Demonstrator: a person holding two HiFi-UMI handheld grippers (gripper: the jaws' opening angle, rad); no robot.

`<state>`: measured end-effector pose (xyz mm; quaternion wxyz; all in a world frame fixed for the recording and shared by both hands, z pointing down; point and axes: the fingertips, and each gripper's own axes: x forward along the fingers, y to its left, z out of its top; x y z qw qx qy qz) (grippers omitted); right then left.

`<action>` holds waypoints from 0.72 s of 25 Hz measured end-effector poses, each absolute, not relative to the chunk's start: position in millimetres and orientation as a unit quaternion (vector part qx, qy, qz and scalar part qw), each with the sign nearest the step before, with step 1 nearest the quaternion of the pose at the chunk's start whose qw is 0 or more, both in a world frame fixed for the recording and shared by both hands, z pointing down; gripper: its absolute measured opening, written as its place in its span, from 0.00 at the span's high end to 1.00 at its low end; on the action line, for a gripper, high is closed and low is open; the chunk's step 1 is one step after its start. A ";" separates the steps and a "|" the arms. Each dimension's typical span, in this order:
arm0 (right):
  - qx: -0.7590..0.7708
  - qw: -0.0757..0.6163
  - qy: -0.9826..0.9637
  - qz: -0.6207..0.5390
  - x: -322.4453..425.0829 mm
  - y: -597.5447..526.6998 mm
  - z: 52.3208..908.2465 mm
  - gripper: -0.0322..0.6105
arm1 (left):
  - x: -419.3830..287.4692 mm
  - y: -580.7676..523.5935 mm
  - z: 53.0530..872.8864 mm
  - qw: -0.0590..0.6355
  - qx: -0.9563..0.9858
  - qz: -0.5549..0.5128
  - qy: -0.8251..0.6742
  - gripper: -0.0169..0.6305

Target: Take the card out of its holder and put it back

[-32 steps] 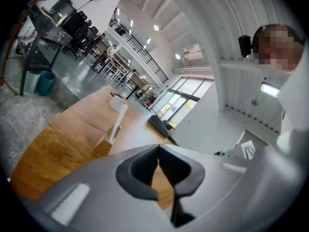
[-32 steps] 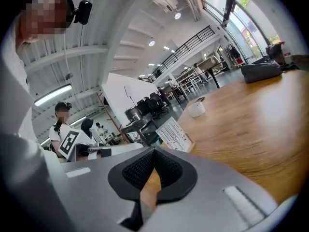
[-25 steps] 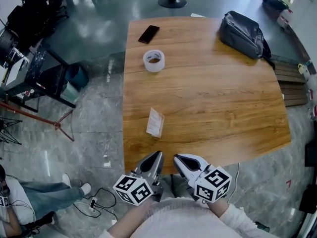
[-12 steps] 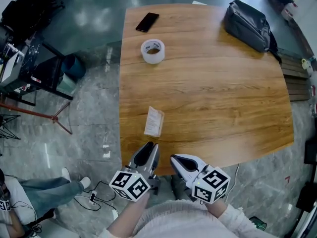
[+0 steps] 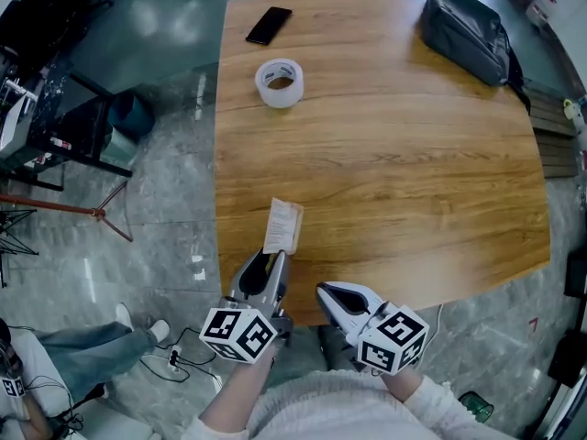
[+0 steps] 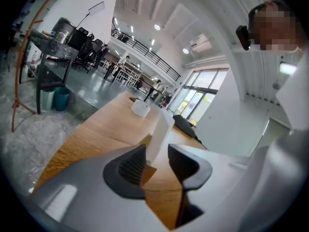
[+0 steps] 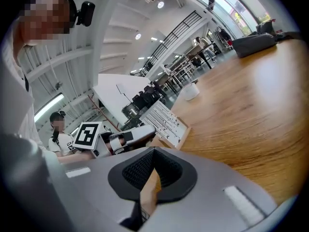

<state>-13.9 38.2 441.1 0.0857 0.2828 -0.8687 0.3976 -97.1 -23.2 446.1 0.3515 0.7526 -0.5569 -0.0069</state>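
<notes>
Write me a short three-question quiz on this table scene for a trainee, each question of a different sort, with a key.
1. Multiple choice: which thing lies nearest the person's edge of the table?
A. phone
B. tape roll
C. card holder

2. True or false: the right hand-held gripper has its jaws together, with nothing held in them.

3. Fill in: in the head view, the dark bag sits at the table's far ____ corner.

Key: 1 C; 2 true; 3 right.
</notes>
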 end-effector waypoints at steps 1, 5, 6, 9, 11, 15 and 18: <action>0.284 0.086 -0.867 0.400 -12.8 36.8 442.5 0.96 | -97.8 -25.6 446.3 0.347 0.752 -0.004 -0.560 0.76; 0.291 0.085 -0.863 0.404 -6.8 32.1 446.0 0.96 | -98.5 -32.4 445.3 0.331 0.753 -0.001 -0.569 0.76; 0.293 0.086 -0.862 0.405 -5.1 31.4 446.8 0.96 | -98.4 -33.6 445.0 0.328 0.752 -0.002 -0.571 0.76; 0.296 0.085 -0.860 0.408 -2.2 29.8 448.9 0.96 | -98.2 -36.2 445.0 0.323 0.749 -0.003 -0.579 0.79; 0.297 0.085 -0.859 0.409 -1.8 28.8 449.2 0.96 | -97.2 -36.4 445.3 0.321 0.749 0.000 -0.580 0.83; 0.298 0.084 -0.858 0.409 -1.5 28.5 448.0 0.96 | -96.0 -35.4 443.4 0.310 0.749 0.005 -0.585 0.89; 0.299 0.082 -0.858 0.410 -1.6 28.7 446.9 0.96 | -95.7 -34.9 442.9 0.303 0.748 0.008 -0.590 0.91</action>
